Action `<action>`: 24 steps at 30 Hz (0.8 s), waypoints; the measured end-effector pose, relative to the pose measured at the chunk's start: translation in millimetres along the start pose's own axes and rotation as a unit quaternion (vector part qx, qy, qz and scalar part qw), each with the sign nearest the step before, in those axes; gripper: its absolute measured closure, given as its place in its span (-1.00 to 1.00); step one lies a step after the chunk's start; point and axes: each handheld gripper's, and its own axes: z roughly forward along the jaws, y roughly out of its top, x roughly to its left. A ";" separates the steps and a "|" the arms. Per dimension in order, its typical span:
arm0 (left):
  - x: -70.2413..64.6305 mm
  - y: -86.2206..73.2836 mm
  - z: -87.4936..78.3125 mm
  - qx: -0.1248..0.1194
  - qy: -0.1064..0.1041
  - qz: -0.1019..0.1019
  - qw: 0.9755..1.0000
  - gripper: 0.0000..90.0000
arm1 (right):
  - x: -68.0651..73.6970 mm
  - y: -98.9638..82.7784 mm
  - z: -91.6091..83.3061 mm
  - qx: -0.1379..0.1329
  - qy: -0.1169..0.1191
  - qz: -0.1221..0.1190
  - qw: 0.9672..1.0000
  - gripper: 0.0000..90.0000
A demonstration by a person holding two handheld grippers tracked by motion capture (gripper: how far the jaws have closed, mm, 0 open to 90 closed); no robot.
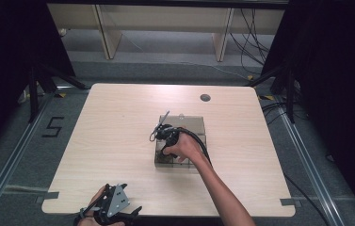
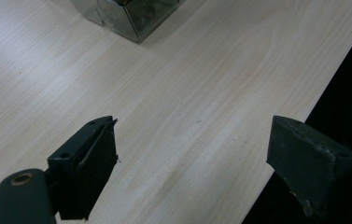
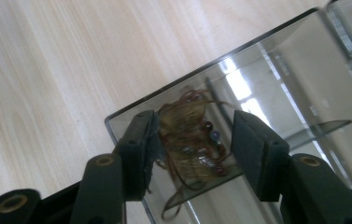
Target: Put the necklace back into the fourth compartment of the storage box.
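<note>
Item 1: clear box (image 1: pixel 181 141). Smoky see-through plastic, rectangular, open at the top, standing near the middle of the worktop (image 1: pixel 118 141). An inner wall parts it into compartments; the high view shows a further section toward the far side with nothing visible in it. A corner of the same box appears at the top edge of the left gripper view (image 2: pixel 131 16), with small dark bits dimly visible through its wall.

Item 2: tangle of cords (image 3: pixel 190 135). Brownish-red strands bunched together with a few small beads, one of them bluish, lying in the near corner compartment of the box, against the corner walls. Some loose ends hang down past a lower ledge of the box. Exact count of strands and beads cannot be told.

Item 3: right tongs (image 3: pixel 192 140). Held by the right hand (image 1: pixel 184 148) directly over the near part of the box, pointing down into it. Jaws part-way open, one on either side of the tangle; the left pad stands right at the strands, the right pad apart from them, so nothing is gripped.

Item 4: left tongs (image 2: pixel 192 154). Held at the near left edge of the worktop, seen there in the high view (image 1: pixel 111 207), well apart from the box. Jaws wide open and empty, bare wood between them.
</note>
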 end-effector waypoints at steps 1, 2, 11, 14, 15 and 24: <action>0.2 0.1 0.0 0.000 0.001 0.000 1.000 -0.66 | -2.6 -0.5 -2.7 -0.004 -0.010 -0.007 1.000 0.10; 0.2 0.1 0.0 0.000 0.001 0.000 1.000 -0.66 | -2.8 -1.2 -4.5 -0.005 -0.010 -0.003 1.000 0.08; -0.7 -0.6 1.6 -0.002 0.011 -0.004 1.000 -0.66 | -3.4 -8.8 -25.8 -0.035 -0.008 0.000 0.999 -0.02; -0.4 -0.5 1.4 -0.004 0.005 -0.004 1.000 -0.66 | -4.1 -11.6 -30.8 -0.043 -0.009 -0.002 0.999 -0.03; 0.5 -0.4 0.5 0.003 0.004 0.003 1.000 -0.66 | -4.2 -12.6 -32.3 -0.044 -0.008 -0.001 0.999 -0.03; 0.2 -0.7 1.3 -0.001 0.006 -0.002 1.000 -0.66 | -9.4 -21.6 -40.4 -0.047 -0.010 0.006 0.999 -0.05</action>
